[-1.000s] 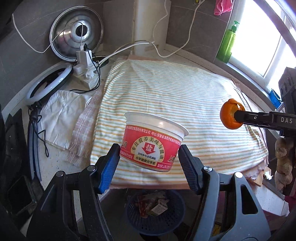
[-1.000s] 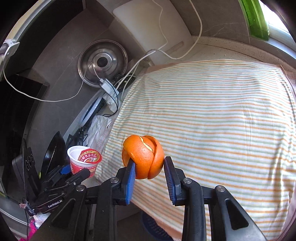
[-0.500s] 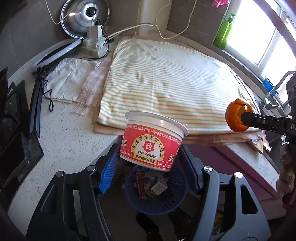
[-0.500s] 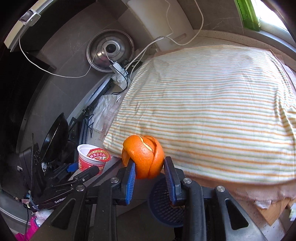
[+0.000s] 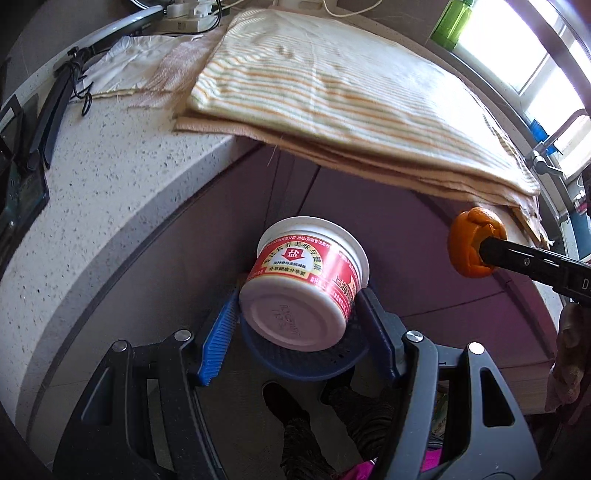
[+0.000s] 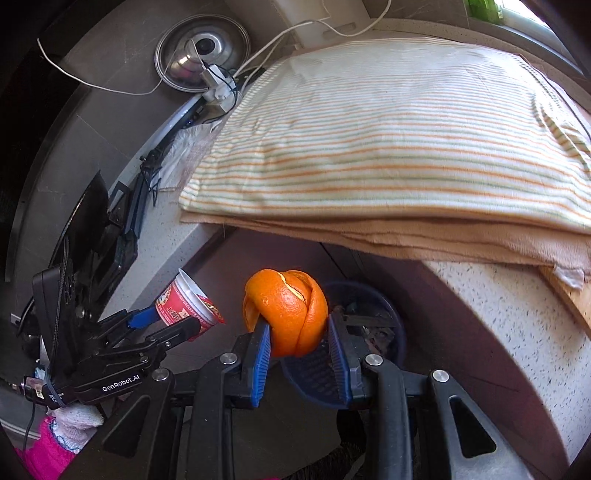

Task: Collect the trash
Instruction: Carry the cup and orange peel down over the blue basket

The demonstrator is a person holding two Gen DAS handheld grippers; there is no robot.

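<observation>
Speckled stone desk [image 5: 92, 206] with a striped orange-and-green towel [image 5: 332, 85] folded over it, hanging a bit past the front edge on top of a tan cloth layer. Purple cabinet fronts [image 5: 424, 266] sit below the desk edge, and there's a green bottle [image 5: 452, 24] up by the window at the far edge. Back left corner has a steel pot lid [image 6: 201, 59] leaning on the wall and a white power strip [image 6: 218, 86] with cords.

Left tongs [image 5: 297, 328] are clamped on a red-and-white plastic cup [image 5: 306, 291], tipped so its white bottom faces the camera and its mouth points away. It's held out past the front edge of the desk, right over a dark blue mesh trash basket [image 5: 306, 363] on the floor. From the right wrist view the cup [image 6: 186, 304] looks tilted with its mouth up and to the left; can't tell if anything is inside it.

Right tongs [image 6: 297, 334] are squeezed on an orange peel [image 6: 286, 312], curled up like a whole fruit with a split showing pale pith. It's also off the desk, just in front of the basket [image 6: 369, 299]. Some crumpled wrappers show in the basket, too dim to name.
</observation>
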